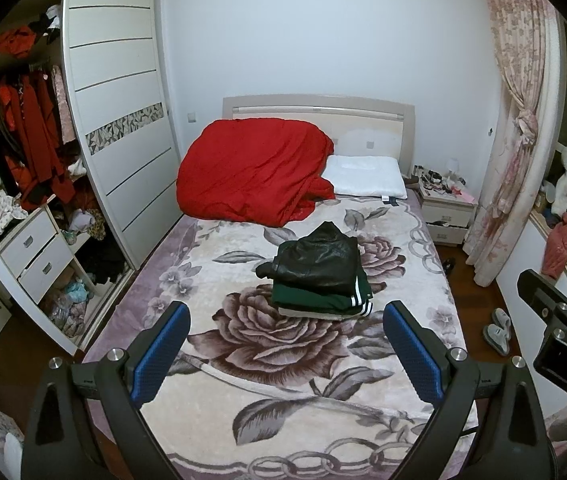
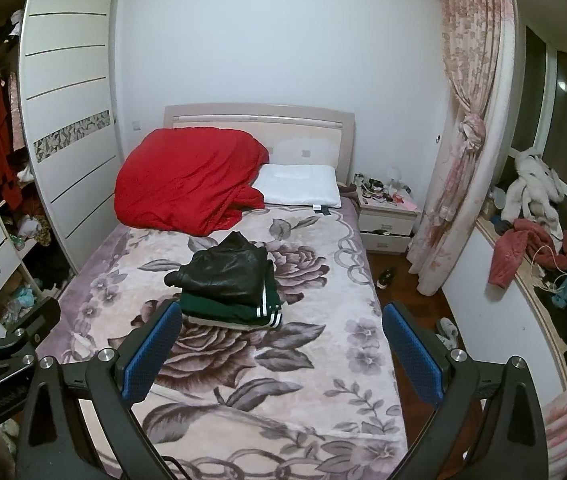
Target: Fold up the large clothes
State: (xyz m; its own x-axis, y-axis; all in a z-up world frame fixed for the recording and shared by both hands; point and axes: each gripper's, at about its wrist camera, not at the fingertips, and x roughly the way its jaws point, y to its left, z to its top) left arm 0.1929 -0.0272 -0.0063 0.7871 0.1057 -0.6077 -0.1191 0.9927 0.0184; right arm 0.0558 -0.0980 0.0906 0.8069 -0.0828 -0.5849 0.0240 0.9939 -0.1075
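A stack of folded clothes sits in the middle of the bed: a black leather jacket on top, a dark green garment with white stripes under it, and a pale one at the bottom. It also shows in the right wrist view, the jacket over the green garment. My left gripper is open and empty, held above the foot of the bed, short of the stack. My right gripper is open and empty, beside the left one.
The bed has a floral blanket, a heaped red duvet and a white pillow at the head. An open wardrobe full of clothes stands left. A nightstand, curtain, slippers and a cluttered window ledge are right.
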